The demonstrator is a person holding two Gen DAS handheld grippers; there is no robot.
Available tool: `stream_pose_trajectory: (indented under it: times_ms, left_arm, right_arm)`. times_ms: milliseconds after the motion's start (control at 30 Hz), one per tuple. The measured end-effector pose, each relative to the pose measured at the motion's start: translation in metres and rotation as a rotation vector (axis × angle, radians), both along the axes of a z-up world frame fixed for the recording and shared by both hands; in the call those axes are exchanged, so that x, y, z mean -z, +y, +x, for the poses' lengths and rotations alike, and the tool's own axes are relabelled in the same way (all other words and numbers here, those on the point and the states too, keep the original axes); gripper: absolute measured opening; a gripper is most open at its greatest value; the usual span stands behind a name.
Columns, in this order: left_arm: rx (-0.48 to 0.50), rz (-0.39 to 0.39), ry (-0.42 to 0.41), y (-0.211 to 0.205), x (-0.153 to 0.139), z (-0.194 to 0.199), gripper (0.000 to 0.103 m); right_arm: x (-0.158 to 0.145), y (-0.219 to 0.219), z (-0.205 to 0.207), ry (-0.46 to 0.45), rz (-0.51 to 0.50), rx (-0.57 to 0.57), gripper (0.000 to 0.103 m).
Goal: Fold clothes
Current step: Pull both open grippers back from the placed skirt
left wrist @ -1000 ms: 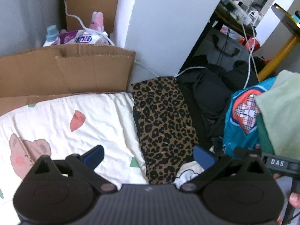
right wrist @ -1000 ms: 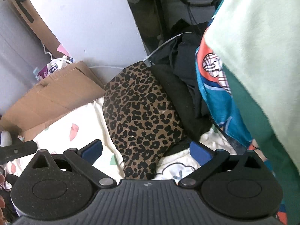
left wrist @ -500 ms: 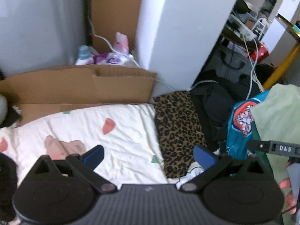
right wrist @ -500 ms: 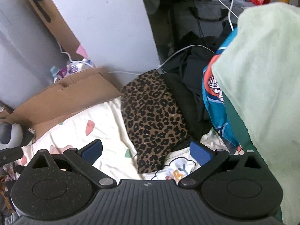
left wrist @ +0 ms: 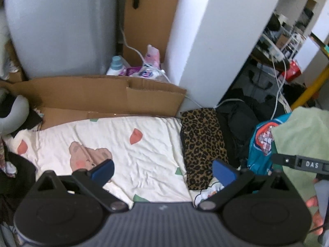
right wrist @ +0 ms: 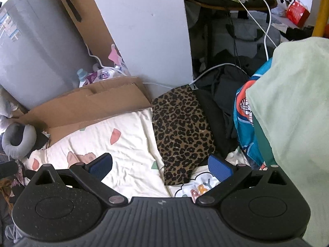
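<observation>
Left gripper point(left wrist: 162, 171) has its jaws spread wide w/ nothing between them, hanging over a cream bedsheet point(left wrist: 131, 154) printed w/ a bear and coloured shapes. Right gripper point(right wrist: 160, 167) is the same: jaws spread, empty, over the same sheet point(right wrist: 127, 154). The folded leopard-print garment point(left wrist: 202, 144) lies flat on the sheet, just ahead of and inside the left gripper's right-hand blue pad point(left wrist: 224, 173); in the right wrist view it point(right wrist: 181, 133) sits ahead of the jaws, its near end reaching down btwn the two pads, closer to the right-hand one. Beyond it on the right is a heap of black clothes point(left wrist: 240, 119), then a teal garment point(left wrist: 260, 144) w/ an orange-and-plaid badge, and a pale green cloth point(right wrist: 292, 107) filling the right edge of the right wrist view (held or draped, can't tell). A flattened cardboard box point(left wrist: 98, 96) runs along the far edge of the sheet ahead of the left jaws, w/ detergent bottles point(left wrist: 135, 68) behind it and a white cable point(right wrist: 207, 72) trailing to the garment's far end. A grey neck pillow point(right wrist: 18, 140) sits far left of the jaws.
</observation>
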State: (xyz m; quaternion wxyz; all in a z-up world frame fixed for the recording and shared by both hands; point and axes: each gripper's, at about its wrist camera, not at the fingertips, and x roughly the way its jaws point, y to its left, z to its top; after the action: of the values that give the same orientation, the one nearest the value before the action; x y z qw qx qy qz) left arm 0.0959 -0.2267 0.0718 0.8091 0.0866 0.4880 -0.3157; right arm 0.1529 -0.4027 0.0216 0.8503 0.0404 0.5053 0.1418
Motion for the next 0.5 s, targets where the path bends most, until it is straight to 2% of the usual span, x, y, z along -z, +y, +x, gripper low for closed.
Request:
stream_pose_trajectory:
  times_ms: [267, 500]
  left_arm:
    - [-0.002, -0.041, -0.033, 0.046, -0.02, 0.0, 0.103]
    - [0.003, -0.038, -0.027, 0.075, -0.017, 0.0, 0.103]
  right_arm:
    - [-0.044, 0.019, -0.032, -0.068, 0.007, 0.002, 0.102]
    - [-0.07, 0.037, -0.064, -0.105, -0.019, -0.024, 0.102]
